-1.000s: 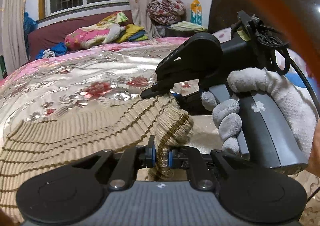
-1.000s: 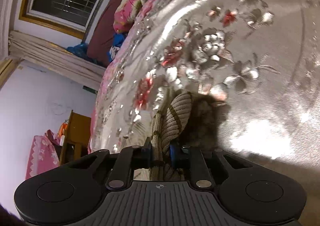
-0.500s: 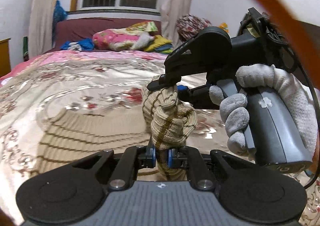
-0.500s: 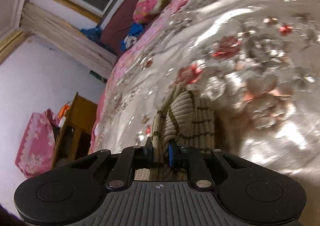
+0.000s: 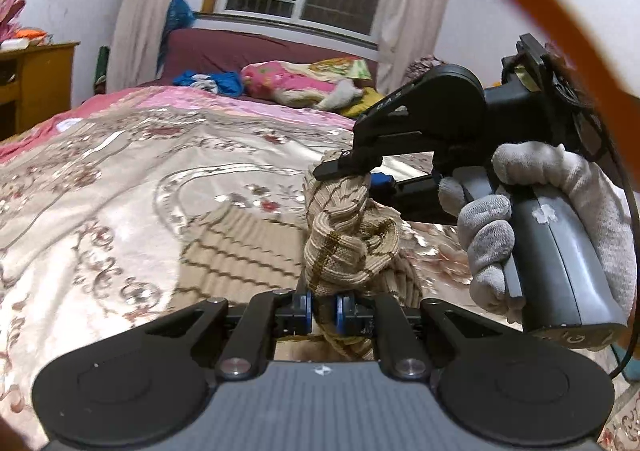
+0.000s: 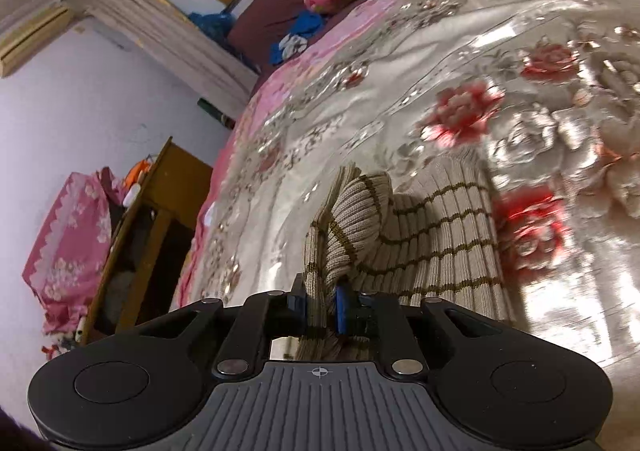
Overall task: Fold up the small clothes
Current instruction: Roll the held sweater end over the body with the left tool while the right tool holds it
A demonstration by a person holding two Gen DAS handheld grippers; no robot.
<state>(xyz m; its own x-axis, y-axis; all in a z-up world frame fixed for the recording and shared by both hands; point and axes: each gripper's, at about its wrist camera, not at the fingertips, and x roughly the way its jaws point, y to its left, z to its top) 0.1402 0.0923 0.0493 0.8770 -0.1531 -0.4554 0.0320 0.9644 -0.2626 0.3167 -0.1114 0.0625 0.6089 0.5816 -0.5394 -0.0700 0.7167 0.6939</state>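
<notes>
Pinching a bunched fold of a beige ribbed sweater (image 5: 348,247), the left claw (image 5: 323,309) has its two blue-padded tips pressed nearly together on the knit. The right claw (image 6: 322,309) grips the same sweater (image 6: 436,247) the same way, its tips clamped on a gathered edge of the fabric; seen from the left wrist, that right claw (image 5: 362,175) sits just above and behind the left one, held by a hand in a grey-white glove (image 5: 560,223). The sweater is beige with thin brown stripes. Its held part is lifted and twisted into a thick roll between the two claws, while the rest lies flat on the bed (image 5: 120,179), spread over a shiny cream bedspread with red and silver flowers. Parts of the bedspread look blurred.
</notes>
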